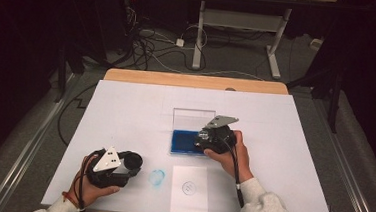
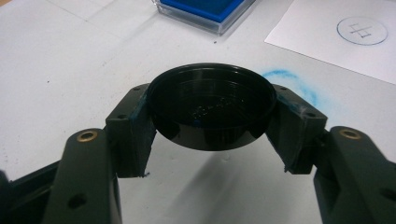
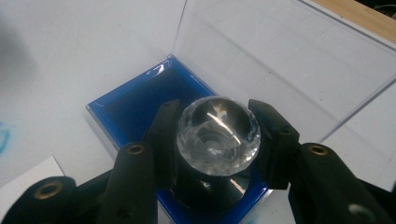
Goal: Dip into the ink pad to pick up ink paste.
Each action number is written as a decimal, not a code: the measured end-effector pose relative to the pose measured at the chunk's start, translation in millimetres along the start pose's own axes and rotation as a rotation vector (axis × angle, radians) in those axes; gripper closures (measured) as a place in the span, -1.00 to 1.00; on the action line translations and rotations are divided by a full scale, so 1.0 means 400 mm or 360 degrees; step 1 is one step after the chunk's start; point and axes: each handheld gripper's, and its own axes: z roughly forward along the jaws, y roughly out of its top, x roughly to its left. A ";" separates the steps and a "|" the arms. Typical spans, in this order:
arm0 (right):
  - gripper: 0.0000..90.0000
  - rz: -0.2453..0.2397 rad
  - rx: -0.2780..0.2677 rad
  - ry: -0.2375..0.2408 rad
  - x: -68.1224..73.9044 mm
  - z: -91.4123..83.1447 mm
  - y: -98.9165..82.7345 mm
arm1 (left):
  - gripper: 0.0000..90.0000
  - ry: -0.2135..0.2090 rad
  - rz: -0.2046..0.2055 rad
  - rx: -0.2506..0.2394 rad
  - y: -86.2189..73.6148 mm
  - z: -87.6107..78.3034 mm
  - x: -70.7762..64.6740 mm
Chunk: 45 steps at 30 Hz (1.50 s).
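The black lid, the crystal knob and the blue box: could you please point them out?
Black lid (image 2: 212,109), left gripper view, inner face.
Crystal knob (image 3: 218,135), right gripper view, faceted top.
Blue box (image 3: 126,109), right gripper view, inner lining.

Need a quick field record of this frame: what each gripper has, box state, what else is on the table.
left gripper: shut on black round lid, held just above the table
right gripper: shut on clear faceted knob, over the blue tray
black part under knob: a dark round base shows below it; how it joins I cannot tell
blue tray: box base, clear lid standing open behind it
paper sheet: near edge of table, with a drawn circle
blue smudge: left of the sheet
table: white top
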 end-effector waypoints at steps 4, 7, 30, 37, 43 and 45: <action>0.28 0.0006 -0.0008 0.0004 0.000 -0.001 -0.002 | -0.18 0.0002 0.0000 0.0000 -0.001 -0.002 0.001; 0.28 -0.0029 -0.0012 0.0007 0.000 -0.001 -0.001 | -0.18 0.0004 -0.0009 0.0003 -0.002 -0.002 0.003; 0.28 -0.0001 -0.0040 0.0008 -0.001 -0.001 -0.006 | -0.18 0.0002 -0.0015 0.0015 -0.001 -0.001 0.004; 0.28 -0.0013 -0.0031 0.0000 0.001 -0.002 -0.006 | -0.18 -0.0002 -0.0006 0.0024 -0.001 0.000 0.002; 0.28 -0.0021 -0.0033 0.0001 0.002 -0.001 -0.006 | -0.18 -0.0005 0.0001 0.0026 0.000 0.001 0.002; 0.28 -0.0022 -0.0038 0.0002 0.001 -0.001 -0.006 | -0.18 -0.0006 0.0003 0.0028 0.000 0.002 0.002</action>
